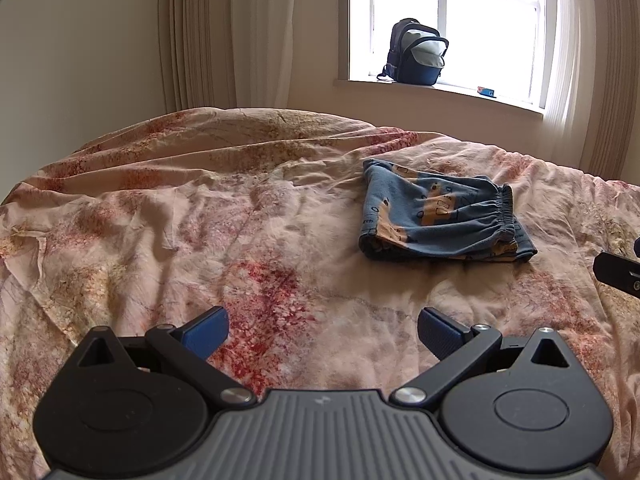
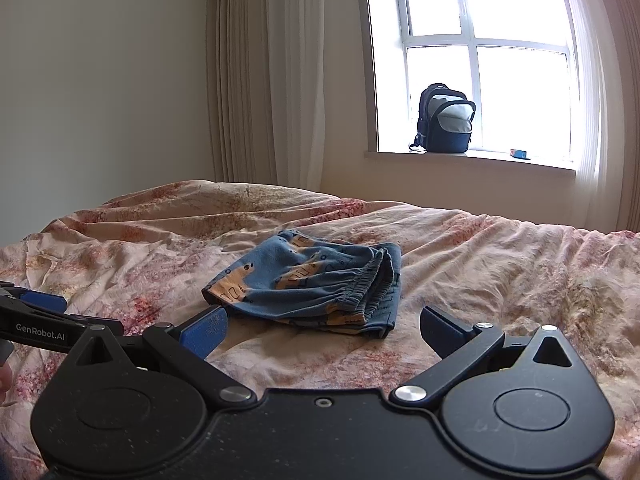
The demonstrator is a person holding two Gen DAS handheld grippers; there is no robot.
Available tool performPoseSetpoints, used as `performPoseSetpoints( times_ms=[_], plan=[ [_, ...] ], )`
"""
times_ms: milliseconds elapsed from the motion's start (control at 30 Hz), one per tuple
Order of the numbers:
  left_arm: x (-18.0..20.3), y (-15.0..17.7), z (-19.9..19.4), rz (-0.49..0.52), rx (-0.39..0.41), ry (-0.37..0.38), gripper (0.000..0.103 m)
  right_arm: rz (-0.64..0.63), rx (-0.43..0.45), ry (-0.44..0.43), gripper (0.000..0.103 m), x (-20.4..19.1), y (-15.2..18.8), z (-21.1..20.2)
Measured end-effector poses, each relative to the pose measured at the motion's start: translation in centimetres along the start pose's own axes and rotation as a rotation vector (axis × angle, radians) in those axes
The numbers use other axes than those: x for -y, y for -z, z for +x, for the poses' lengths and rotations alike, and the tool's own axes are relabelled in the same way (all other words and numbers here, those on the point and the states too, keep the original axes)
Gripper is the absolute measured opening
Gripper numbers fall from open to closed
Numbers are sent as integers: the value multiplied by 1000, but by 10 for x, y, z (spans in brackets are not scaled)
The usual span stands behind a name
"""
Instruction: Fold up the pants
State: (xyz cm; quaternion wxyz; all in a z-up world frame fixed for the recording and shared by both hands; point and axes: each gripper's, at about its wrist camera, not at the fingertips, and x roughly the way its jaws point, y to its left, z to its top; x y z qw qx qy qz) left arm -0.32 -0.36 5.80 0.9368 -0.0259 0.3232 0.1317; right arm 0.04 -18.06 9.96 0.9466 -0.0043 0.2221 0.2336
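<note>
The left claw [image 1: 323, 330], black with blue rubber pads, is spread wide and holds nothing; it hovers low over a rumpled pink-and-cream floral bedspread [image 1: 200, 216]. The right claw [image 2: 323, 330], of the same build, is likewise spread and empty.

Ahead of the left claw and off to its right, well apart from its tips, lies the small pair of blue cotton pants with an orange vehicle print [image 1: 440, 216]. From the right claw the pants [image 2: 312, 284] sit just beyond the tips, nearly centred. They lie as a compact stack of layers, with the gathered elastic waistband on the side nearer the right claw.

Judging by that shape, the folding looks largely or wholly done. If another fold or a tidy is wanted, pinch only the top layers at a corner, lift low, and lay the cloth over slowly so the lower layers do not drag on the soft bedspread.

Far beyond, a dark blue and grey backpack [image 1: 416, 52] stands on the white windowsill [image 1: 460, 92].
</note>
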Motion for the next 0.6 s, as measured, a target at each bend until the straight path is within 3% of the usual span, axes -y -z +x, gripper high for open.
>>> performPoseSetpoints(
  times_ms=[600],
  plan=[
    [0, 2, 2, 8, 2, 11, 103, -5, -27, -4, 102, -2, 3, 6]
  ],
)
